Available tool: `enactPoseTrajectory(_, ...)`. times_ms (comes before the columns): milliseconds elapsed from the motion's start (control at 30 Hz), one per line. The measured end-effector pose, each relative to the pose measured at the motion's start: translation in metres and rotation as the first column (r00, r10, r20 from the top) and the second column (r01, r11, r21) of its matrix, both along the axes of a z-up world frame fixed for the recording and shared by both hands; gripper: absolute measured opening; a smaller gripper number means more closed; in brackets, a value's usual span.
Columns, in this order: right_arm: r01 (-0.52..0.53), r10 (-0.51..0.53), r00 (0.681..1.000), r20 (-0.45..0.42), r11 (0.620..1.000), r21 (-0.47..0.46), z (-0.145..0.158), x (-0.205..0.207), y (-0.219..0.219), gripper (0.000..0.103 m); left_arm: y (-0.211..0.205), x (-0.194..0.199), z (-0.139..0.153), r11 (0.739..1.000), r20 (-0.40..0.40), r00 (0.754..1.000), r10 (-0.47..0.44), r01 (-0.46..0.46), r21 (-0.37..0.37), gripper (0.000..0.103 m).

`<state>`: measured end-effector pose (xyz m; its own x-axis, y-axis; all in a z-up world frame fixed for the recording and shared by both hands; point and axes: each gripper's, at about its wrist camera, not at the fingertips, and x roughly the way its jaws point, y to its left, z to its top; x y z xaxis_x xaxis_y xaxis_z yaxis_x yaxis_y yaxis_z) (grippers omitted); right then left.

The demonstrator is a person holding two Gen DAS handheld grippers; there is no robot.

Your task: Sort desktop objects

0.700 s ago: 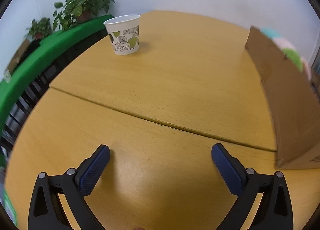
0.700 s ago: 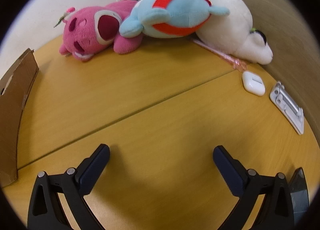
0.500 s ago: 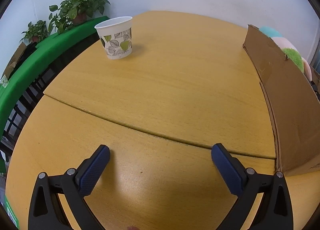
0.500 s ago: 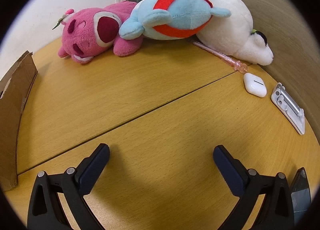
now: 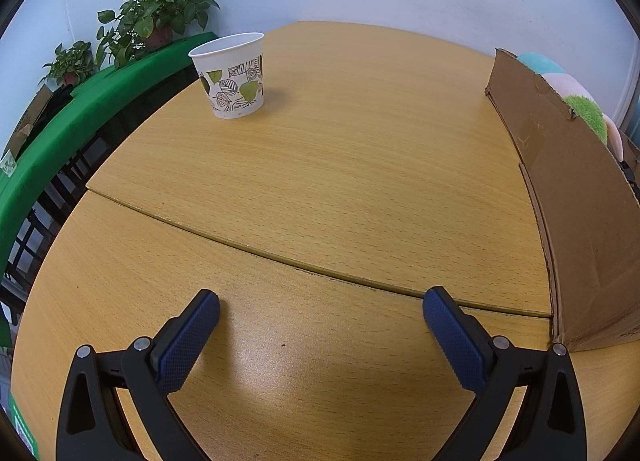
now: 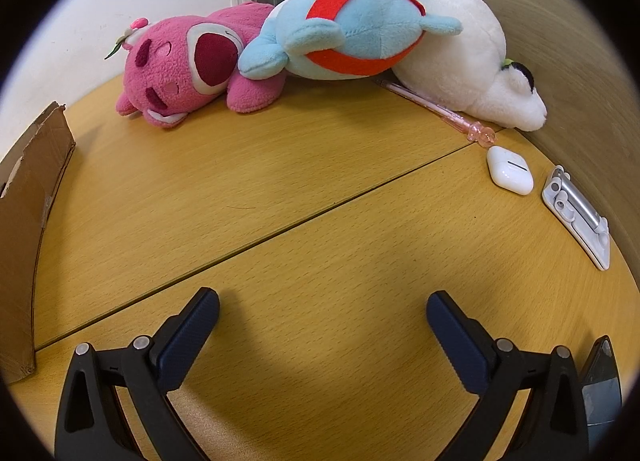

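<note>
While nothing is yet being gripped, both tools are hanging low over the wooden surface (image 5: 360,149) with their blue pads spread wide, which reads as a start-of-sorting stance: open and ready, with the loose things ahead of them.

The left tool (image 5: 320,309) is facing a paper cup (image 5: 232,75) that is standing upright near the far left edge, well apart from the pads. A cardboard box (image 5: 580,197) is sitting at the right, probably serving as the place the sorted things are going into; some soft toys are already showing over its wall.

The right tool (image 6: 322,311) is pointing at a heap of plush toys pushed into the far corner: a pink bear (image 6: 188,73), a blue-and-red toy (image 6: 352,29) lying across it, and a white toy (image 6: 472,61) against the side panel. A pink pen (image 6: 440,111) is lying partly under the white toy, with a white earbud case (image 6: 510,171) just beside its tip and a small silver stand (image 6: 576,213) near that. Neither tool is touching anything.
</note>
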<state>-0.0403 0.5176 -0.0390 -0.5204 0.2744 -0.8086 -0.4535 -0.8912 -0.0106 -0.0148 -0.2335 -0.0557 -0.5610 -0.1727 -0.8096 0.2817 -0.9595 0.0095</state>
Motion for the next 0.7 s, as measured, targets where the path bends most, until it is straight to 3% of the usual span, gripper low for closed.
enactPoseTrajectory(700,0.000,0.000,1.000,0.000,1.000,0.000,-0.0011,0.0008,-0.0001,0.103,0.0003,-0.0027,-0.0011,1.000,-0.002,1.000,0.011,-0.011,-0.001,0.103)
